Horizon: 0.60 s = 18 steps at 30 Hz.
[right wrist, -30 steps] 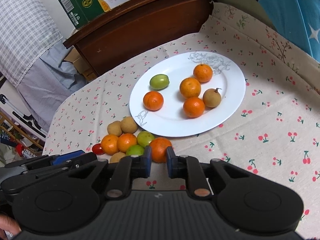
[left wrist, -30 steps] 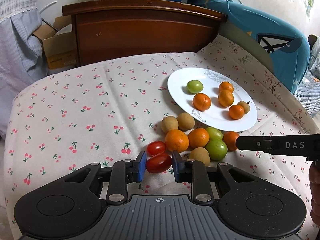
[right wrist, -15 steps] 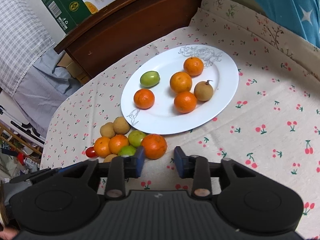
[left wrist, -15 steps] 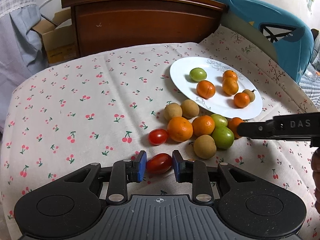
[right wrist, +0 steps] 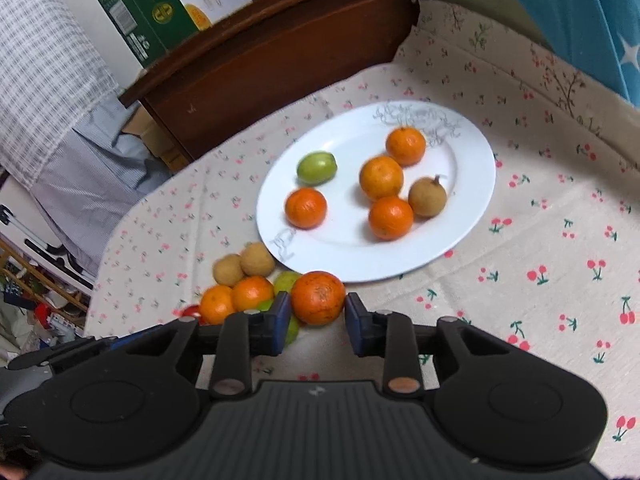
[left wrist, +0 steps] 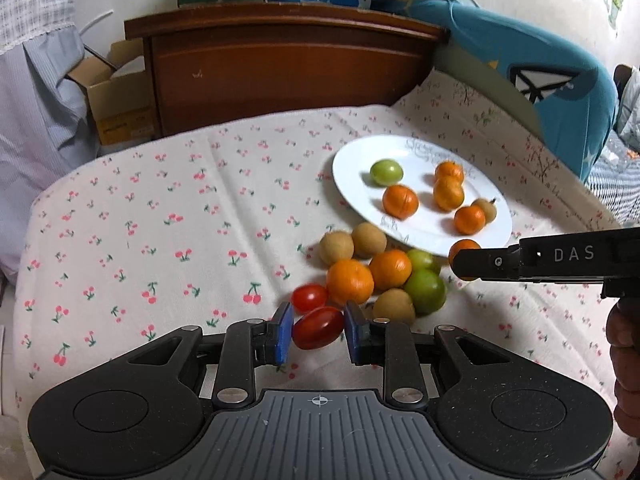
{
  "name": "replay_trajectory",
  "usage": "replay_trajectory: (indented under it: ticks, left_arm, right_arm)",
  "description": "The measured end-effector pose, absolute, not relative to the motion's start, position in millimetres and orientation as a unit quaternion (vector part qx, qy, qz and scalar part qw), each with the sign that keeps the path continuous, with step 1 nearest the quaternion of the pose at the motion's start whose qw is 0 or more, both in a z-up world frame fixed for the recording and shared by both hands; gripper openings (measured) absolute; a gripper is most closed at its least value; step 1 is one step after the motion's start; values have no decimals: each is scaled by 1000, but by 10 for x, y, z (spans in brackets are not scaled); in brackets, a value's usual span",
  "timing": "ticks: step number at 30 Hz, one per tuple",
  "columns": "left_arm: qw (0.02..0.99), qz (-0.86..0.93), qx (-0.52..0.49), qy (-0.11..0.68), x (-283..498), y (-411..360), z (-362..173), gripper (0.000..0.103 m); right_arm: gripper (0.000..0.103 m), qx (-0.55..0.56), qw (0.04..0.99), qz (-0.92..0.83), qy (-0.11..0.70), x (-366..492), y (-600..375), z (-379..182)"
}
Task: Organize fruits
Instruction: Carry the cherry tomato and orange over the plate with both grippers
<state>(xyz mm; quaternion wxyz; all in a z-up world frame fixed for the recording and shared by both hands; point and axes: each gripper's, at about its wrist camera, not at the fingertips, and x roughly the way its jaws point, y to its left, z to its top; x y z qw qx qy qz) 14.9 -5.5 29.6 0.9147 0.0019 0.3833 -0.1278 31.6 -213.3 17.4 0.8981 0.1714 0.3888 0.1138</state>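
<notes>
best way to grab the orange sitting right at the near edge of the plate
Grip the orange across its widest middle, coming from the open cloth side, opposite the plate. It is round, the green fruit crowds its left, and the right claw already straddles it there, open.

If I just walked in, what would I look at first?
Probably the white plate on the cherry-print cloth, holding four oranges, a green fruit and a brown one. Next, the fruit pile beside its near rim. The left hand-held gripper has a red tomato between its fingers, and the right hand-held gripper straddles an orange.
</notes>
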Motion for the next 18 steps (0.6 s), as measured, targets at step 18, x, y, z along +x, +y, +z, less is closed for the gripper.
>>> replay_trajectory:
  ticks: [18]
  left_arm:
    - [932,-156,-23,325,194,-247,820,25]
  right_arm:
    - [29,139,923,147,327,161,-2092,796]
